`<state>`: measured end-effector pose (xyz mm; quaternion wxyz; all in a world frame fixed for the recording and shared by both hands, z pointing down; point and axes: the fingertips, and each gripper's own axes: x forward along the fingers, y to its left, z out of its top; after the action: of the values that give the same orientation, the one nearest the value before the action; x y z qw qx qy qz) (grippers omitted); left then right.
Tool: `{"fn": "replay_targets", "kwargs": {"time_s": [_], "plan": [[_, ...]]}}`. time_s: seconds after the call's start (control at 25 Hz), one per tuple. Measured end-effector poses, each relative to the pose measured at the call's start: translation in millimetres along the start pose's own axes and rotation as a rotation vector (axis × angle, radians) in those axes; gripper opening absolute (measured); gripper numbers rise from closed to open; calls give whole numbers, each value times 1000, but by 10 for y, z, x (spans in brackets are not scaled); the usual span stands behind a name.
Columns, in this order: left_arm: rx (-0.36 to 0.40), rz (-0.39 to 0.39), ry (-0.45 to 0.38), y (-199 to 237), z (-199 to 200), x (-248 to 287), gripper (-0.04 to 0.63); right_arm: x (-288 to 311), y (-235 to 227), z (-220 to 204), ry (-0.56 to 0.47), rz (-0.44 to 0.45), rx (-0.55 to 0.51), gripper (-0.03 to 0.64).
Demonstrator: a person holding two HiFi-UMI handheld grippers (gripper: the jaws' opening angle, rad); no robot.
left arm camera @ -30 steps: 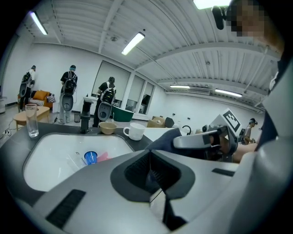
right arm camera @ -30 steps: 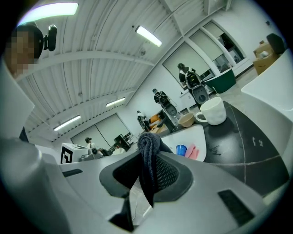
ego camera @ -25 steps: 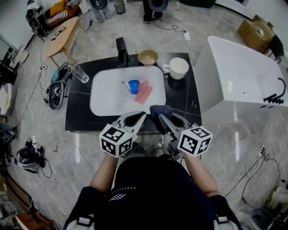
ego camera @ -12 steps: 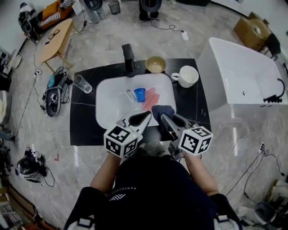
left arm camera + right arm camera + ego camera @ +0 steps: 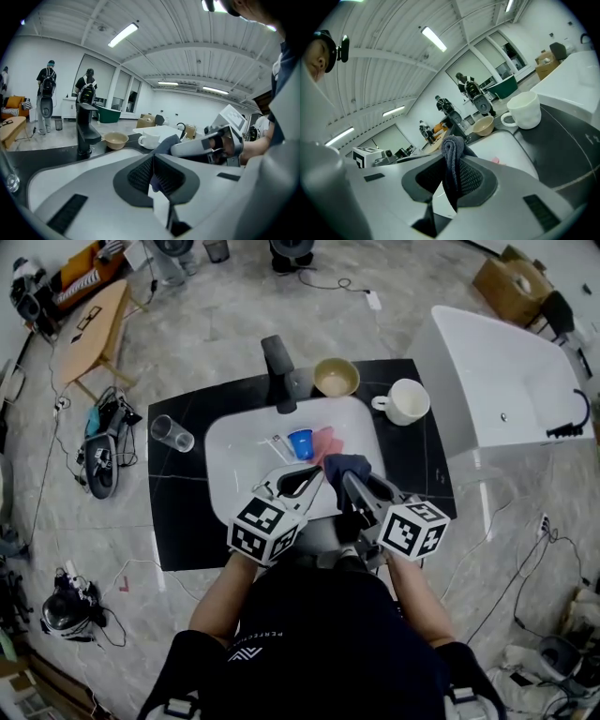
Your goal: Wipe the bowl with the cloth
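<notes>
The tan bowl (image 5: 336,378) stands on the black counter (image 5: 178,512) behind the white sink (image 5: 234,442), right of the faucet (image 5: 277,362). It also shows as the bowl (image 5: 116,139) in the left gripper view and the bowl (image 5: 483,125) in the right gripper view. My right gripper (image 5: 349,486) is shut on a dark blue cloth (image 5: 345,467), bunched between its jaws over the sink's front part; the cloth (image 5: 452,154) sticks up above the pads. My left gripper (image 5: 305,482) is shut beside it, with nothing held. Both are well short of the bowl.
A blue cup (image 5: 300,443) and a pink cloth (image 5: 325,440) lie in the sink. A white mug (image 5: 406,401) stands right of the bowl, a clear glass (image 5: 172,433) at the counter's left. A white bathtub (image 5: 506,381) stands to the right. People stand far off.
Both grippers have moved forward from the counter's front edge to over the sink. The right one still holds the cloth. The counter sits nearer in view.
</notes>
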<state>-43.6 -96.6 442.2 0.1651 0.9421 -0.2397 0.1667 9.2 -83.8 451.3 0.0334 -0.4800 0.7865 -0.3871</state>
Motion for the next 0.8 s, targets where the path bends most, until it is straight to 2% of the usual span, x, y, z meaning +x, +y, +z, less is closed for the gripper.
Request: {"fn": "replay_targets", "kwargs": {"time_s": [0.32,0.56,0.8], "plan": [[5,-42,2,225,-60,63,11,165,44,-54,-10,-67,24,83],[11,-8,0,293,-56,221,12,213,-82,-3,-2,-67,34,83],[-23,49,9,309,-23,506,12,135,-235,227,3,-25,4,83]]}}
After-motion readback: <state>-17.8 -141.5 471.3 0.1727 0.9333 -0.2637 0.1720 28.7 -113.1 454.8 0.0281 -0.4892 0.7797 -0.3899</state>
